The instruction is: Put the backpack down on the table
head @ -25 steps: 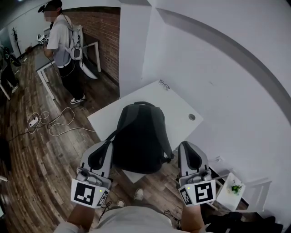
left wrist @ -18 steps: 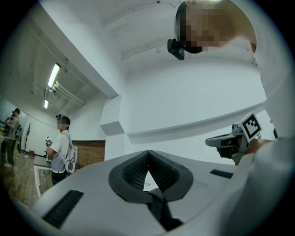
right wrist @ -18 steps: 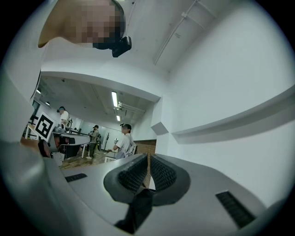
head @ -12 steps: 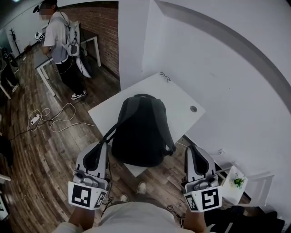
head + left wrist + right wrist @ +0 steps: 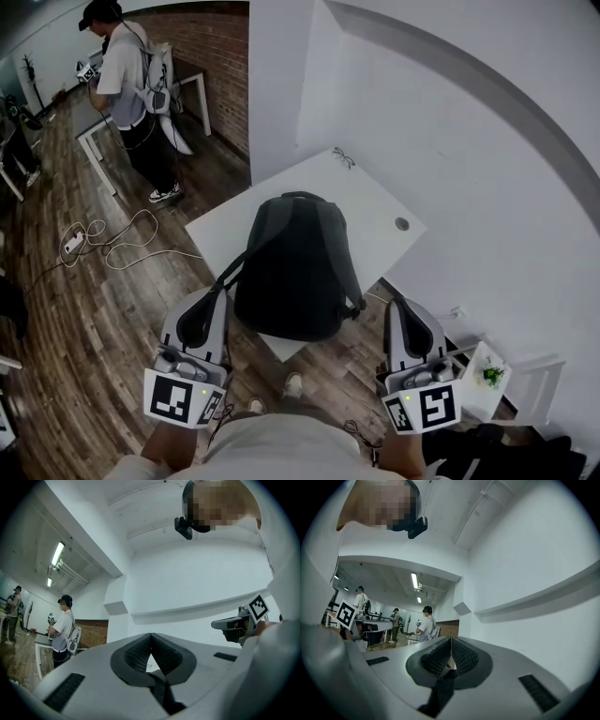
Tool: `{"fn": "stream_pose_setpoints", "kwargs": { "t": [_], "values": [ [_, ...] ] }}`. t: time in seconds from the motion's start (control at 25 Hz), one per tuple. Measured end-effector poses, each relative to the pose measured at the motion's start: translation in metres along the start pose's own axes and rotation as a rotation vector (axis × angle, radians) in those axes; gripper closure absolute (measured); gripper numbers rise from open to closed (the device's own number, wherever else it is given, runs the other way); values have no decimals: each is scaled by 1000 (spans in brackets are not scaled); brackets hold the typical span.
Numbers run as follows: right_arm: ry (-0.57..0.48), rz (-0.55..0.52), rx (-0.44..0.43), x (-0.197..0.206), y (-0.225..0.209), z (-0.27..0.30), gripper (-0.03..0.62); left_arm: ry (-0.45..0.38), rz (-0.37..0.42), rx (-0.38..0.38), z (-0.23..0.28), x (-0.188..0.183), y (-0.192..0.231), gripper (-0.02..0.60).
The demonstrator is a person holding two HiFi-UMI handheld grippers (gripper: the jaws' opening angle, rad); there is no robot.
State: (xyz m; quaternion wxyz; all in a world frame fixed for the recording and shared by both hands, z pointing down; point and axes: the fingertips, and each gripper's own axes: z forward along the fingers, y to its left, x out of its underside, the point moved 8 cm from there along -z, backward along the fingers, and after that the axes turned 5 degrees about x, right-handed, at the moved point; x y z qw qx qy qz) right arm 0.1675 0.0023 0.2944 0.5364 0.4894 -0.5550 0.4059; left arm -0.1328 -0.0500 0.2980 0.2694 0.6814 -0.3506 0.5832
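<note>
**Backpack lying on the desk, both claws closed**

The black backpack (image 5: 291,272) is lying on the white desk (image 5: 380,202). Its top handle is pointing toward the wall and its lower end is reaching the desk's near corner. The person is standing at that corner, holding one claw out on either side of it.

The left claw (image 5: 212,296) is sitting just beside the pack's lower left side with its jaws pressed together. A dark shoulder strap (image 5: 230,272) is running from the pack toward the claw's tip, and I cannot tell whether it is caught there.

The right claw (image 5: 401,304) is hanging just off the desk's edge, apart from the pack. Its jaws have just been closing the last little way and are now meeting pad on pad, with nothing between them.

A pair of glasses (image 5: 343,157) is resting at the desk's far corner. Cables (image 5: 108,246) are trailing across the wooden floor (image 5: 56,309), and beyond them another person (image 5: 131,84) is standing by a brick wall (image 5: 220,56).
</note>
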Motion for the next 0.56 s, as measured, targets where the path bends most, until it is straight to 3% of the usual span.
{"fn": "stream_pose_setpoints", "kwargs": {
  "t": [0.56],
  "values": [
    [-10, 19, -34, 5, 16, 15, 554, 0, 7, -18, -11, -1, 10, 565]
  ]
}}
